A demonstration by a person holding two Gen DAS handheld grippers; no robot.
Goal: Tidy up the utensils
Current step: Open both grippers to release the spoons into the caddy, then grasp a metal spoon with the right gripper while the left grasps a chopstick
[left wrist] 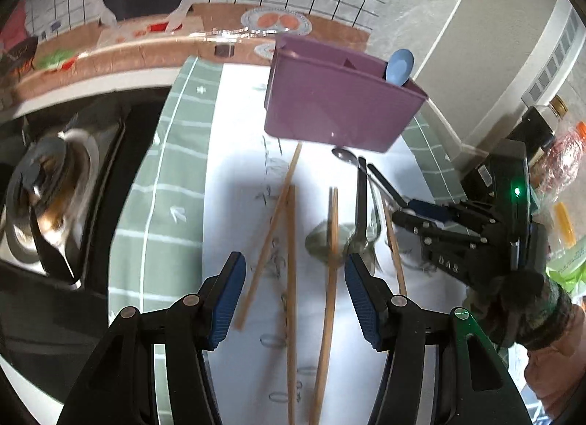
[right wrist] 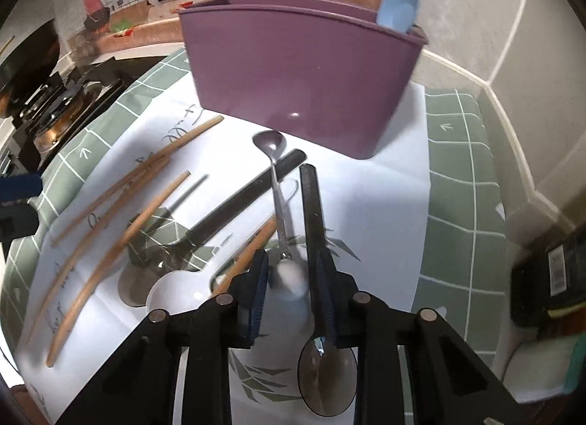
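A purple utensil holder (left wrist: 340, 103) (right wrist: 293, 77) stands at the back of the white paper, with a blue spoon (left wrist: 399, 66) (right wrist: 399, 7) in its right compartment. Several wooden chopsticks (left wrist: 291, 278) (right wrist: 110, 242) lie loose on the paper. My left gripper (left wrist: 295, 297) hangs open above them, two sticks showing between its fingers. My right gripper (right wrist: 291, 297) (left wrist: 399, 211) is down among the spoons, its pads closed in on a black-handled spoon (right wrist: 311, 212) and on a blurred white end below a small silver spoon (right wrist: 269, 143). A second black-handled spoon (right wrist: 238, 205) lies to the left.
A gas stove (left wrist: 55, 205) (right wrist: 55, 110) borders the green tiled mat (right wrist: 461, 205) on the left. Bottles (left wrist: 549, 125) and a black box (right wrist: 549, 278) stand at the right. A person's gloved hand (left wrist: 531, 308) holds the right gripper. A white spoon bowl (right wrist: 175, 293) lies near the front.
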